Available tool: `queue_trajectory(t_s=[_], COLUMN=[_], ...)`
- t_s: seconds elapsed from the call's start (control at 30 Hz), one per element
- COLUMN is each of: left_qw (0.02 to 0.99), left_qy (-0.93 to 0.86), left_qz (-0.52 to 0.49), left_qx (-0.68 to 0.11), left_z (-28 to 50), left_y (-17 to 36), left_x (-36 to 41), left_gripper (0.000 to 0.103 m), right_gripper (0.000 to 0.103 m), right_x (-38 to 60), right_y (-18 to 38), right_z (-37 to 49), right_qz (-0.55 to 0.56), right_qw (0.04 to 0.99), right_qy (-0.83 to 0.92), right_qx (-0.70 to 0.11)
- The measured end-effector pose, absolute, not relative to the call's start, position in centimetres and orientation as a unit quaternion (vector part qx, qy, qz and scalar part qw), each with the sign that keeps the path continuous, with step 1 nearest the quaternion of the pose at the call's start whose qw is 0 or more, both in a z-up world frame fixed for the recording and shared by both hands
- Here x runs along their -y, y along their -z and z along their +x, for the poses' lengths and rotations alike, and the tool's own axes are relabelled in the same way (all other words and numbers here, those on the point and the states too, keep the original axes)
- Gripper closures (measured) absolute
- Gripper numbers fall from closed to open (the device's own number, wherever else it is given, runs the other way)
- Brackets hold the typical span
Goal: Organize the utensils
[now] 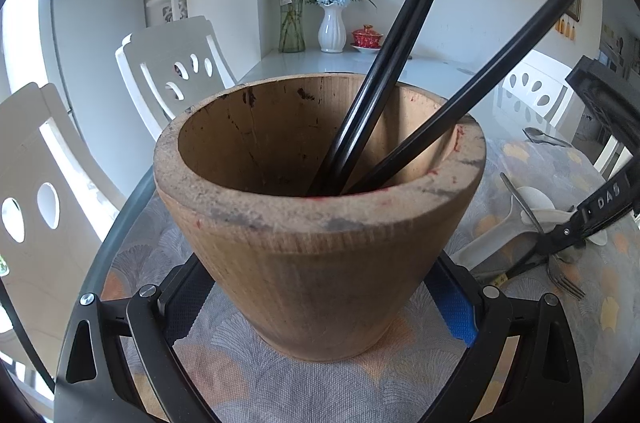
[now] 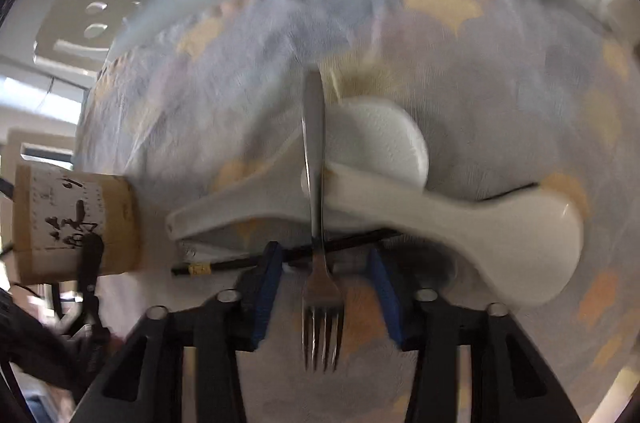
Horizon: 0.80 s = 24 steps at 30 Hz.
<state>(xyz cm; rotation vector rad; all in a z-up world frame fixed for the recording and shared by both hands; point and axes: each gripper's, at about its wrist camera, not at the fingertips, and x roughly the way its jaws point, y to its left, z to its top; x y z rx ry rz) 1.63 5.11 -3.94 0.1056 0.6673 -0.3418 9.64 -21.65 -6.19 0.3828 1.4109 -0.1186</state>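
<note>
Your right gripper (image 2: pixel 322 295) straddled the fork (image 2: pixel 320 287); two white spoons (image 2: pixel 400 207) and a chopstick (image 2: pixel 248 263) crowded just beyond.

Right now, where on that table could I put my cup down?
Free: the glass tabletop behind the wooden pot, before the vases. Crowded: right of the pot, where fork, white spoons and a chopstick overlap.
</note>
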Motion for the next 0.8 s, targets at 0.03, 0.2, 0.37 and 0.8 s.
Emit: queue_trajectory(t_s=[0.03,0.2,0.37,0.8], left_qw=[0.929,0.929,0.928,0.927], left_qy=[0.167,0.166,0.167,0.168], left_qz=[0.052,0.051,0.047,0.046], left_qx=[-0.326,-0.326,-0.329,-0.333], left_z=[1.6,1.5,1.7,1.8], left_y=[3.9,3.9,4.0,4.0], left_x=[-5.1,-5.2,-5.4,-5.4], left_gripper=[0.006,0.006,0.006,0.006], right_gripper=[0.094,0.096,0.092,0.048], right_x=[21.8,24.8,25.1,13.8], right_y=[6.4,9.1,6.9,5.8], right_z=[9.7,6.2,6.1,6.7], right_qz=[0.205,0.509,0.495,-0.234], right_qw=[0.730,0.608,0.639,0.709], right_qy=[0.052,0.077,0.041,-0.188], right_qx=[-0.650,-0.604,-0.588,-0.638])
